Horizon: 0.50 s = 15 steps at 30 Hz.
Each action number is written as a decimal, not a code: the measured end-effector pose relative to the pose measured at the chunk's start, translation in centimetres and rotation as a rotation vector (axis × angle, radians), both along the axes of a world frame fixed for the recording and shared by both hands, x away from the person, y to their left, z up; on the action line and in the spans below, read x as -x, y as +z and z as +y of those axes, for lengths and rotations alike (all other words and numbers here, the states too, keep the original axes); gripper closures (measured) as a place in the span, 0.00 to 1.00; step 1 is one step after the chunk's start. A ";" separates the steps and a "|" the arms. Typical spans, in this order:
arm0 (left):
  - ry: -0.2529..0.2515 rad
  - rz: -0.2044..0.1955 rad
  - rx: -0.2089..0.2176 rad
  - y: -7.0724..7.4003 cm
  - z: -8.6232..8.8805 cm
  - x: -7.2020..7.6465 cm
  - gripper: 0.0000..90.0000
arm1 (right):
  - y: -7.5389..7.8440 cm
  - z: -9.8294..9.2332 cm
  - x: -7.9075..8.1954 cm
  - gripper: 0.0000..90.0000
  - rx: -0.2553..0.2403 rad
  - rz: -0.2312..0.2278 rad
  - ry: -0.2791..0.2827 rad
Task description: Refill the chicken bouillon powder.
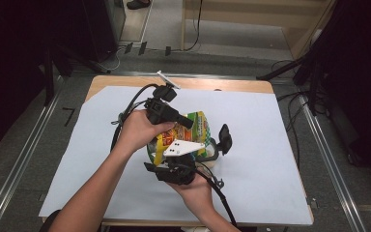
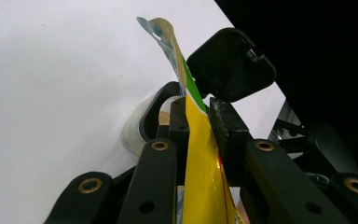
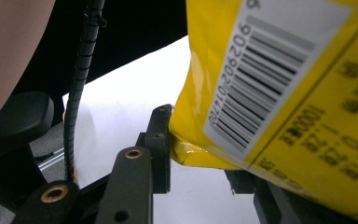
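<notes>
A yellow snack bag [image 1: 197,126] with green and red print is held up over the middle of the table. My left gripper [image 1: 189,123] is shut on its upper part; in the left gripper view both jaws pinch the yellow film [image 2: 200,154]. My right gripper [image 1: 181,157] grips the bag from below. In the right gripper view the bag's [image 3: 279,93] bottom corner, below a barcode, sits between the jaws, and the right jaw is mostly hidden behind it. Under the bag stands a clear container [image 1: 213,155] with a black rim [image 2: 150,112]; its black flap lid [image 2: 230,63] stands open.
A white sheet [image 1: 270,145] covers the wooden table [image 1: 251,86]. Cables trail from both grippers across it. Metal rails and dark equipment flank the table on either side. Pale grains [image 2: 164,116] show inside the container.
</notes>
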<state>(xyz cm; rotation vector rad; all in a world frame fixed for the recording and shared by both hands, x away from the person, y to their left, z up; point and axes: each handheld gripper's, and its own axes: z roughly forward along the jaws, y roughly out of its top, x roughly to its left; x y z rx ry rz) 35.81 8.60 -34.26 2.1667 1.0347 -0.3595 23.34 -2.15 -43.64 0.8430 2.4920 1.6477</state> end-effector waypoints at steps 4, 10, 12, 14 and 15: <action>-0.001 -0.006 -0.003 0.1 0.1 0.1 0.89 | 0.0 0.1 0.0 0.76 -0.001 -0.002 0.001; 0.001 -0.007 -0.002 0.0 0.0 0.1 0.89 | 0.0 0.1 0.0 0.76 0.001 -0.003 0.001; 0.001 -0.010 -0.003 0.0 0.0 0.1 0.89 | 0.0 0.1 0.0 0.76 0.001 -0.004 0.000; 0.001 -0.011 -0.004 0.0 0.0 0.1 0.89 | -0.1 0.0 0.0 0.76 0.002 -0.005 0.001; 0.001 -0.012 -0.003 0.0 0.0 0.1 0.89 | -0.1 0.0 0.0 0.76 0.003 -0.006 0.001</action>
